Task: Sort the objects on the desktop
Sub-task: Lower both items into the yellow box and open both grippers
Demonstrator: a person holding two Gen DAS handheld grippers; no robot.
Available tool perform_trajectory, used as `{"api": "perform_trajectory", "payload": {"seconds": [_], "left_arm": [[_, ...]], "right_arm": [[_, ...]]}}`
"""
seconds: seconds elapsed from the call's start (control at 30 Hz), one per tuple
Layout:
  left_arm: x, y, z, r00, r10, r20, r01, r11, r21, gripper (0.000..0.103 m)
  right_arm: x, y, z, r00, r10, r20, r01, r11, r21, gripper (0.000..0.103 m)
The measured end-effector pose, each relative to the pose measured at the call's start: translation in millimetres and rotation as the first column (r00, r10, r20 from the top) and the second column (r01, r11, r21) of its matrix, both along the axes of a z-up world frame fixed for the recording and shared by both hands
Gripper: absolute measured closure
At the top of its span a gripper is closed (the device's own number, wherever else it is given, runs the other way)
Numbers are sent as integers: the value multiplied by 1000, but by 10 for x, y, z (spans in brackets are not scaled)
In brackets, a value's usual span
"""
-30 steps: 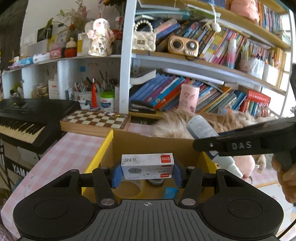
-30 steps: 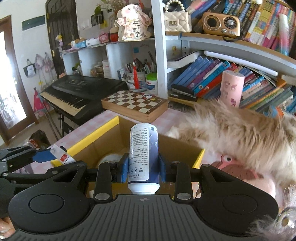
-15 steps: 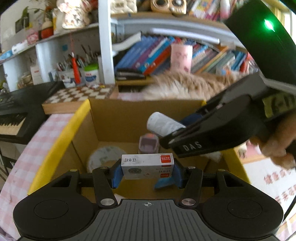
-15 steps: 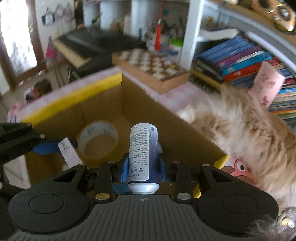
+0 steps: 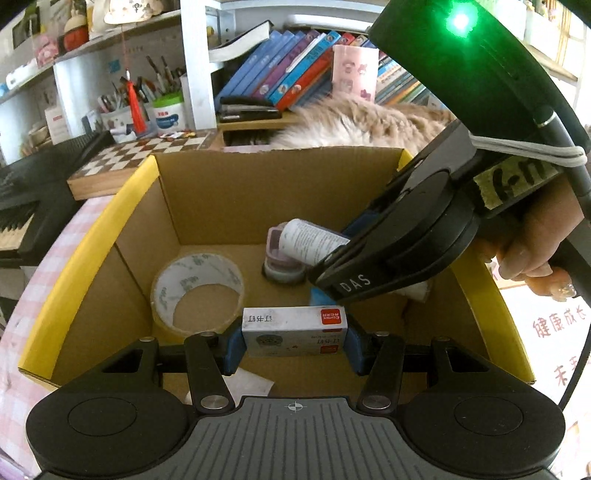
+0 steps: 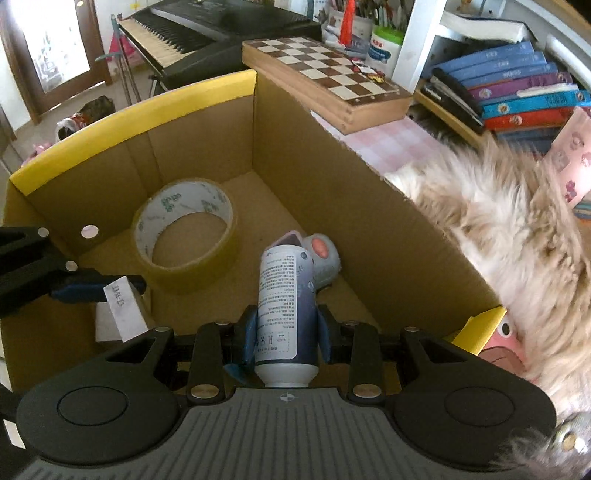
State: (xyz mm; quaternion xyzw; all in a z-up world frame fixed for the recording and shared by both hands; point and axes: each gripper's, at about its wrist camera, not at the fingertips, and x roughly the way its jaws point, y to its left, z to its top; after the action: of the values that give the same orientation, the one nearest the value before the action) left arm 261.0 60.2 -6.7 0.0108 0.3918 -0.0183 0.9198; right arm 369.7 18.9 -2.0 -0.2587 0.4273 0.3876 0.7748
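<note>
left gripper (image 5: 294,341): clenched on staple box (image 5: 294,331), inside cardboard box (image 5: 258,192), for dropping
right gripper (image 6: 286,334): clamps bottle (image 6: 286,295), tilted toward box floor

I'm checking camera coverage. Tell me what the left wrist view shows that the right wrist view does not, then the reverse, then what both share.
Only the left wrist view: the hand holding the right gripper, and the staple box's printed long face.

Only the right wrist view: the bottle's full length clamped in the right gripper, and the keyboard's keys.

Both: the cardboard box, the tape roll on its floor, the left gripper clamping the staple box, the chessboard and the shelved books.
</note>
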Motion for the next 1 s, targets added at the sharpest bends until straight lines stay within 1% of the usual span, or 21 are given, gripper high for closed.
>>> {"api": "perform_trajectory", "payload": {"seconds": [0.23, 0.33, 0.43, 0.5, 0.8, 0.87, 0.9, 1.0], "left_arm": [[-16, 8, 14, 1000, -3, 5, 3, 1000, -7, 49], [-57, 18, 62, 1000, -3, 28, 4, 1000, -12, 47], [-120, 46, 124, 998, 8, 59, -8, 1000, -7, 42], [-162, 64, 163, 997, 11, 73, -10, 1000, -4, 42], [-441, 201, 421, 987, 35, 158, -33, 999, -14, 40], [-518, 226, 486, 982, 42, 182, -40, 999, -15, 38], [-562, 239, 518, 980, 46, 194, -44, 999, -16, 37], [-700, 286, 607, 972, 53, 230, -50, 999, -19, 35]], "right_arm": [[-5, 1, -4, 1000, -5, 5, 5, 1000, -4, 73], [-14, 2, 10, 1000, -19, 21, 19, 1000, 0, 73], [-47, -22, 82, 999, -34, 40, 33, 999, 31, 70], [-79, -51, 155, 998, -47, 50, 44, 997, 61, 68], [-276, -211, 502, 983, -141, 121, 118, 977, 178, 68], [-343, -253, 584, 975, -166, 146, 135, 971, 199, 64], [-380, -274, 621, 970, -183, 160, 150, 968, 203, 58], [-503, -355, 721, 954, -235, 186, 191, 955, 228, 58]]}}
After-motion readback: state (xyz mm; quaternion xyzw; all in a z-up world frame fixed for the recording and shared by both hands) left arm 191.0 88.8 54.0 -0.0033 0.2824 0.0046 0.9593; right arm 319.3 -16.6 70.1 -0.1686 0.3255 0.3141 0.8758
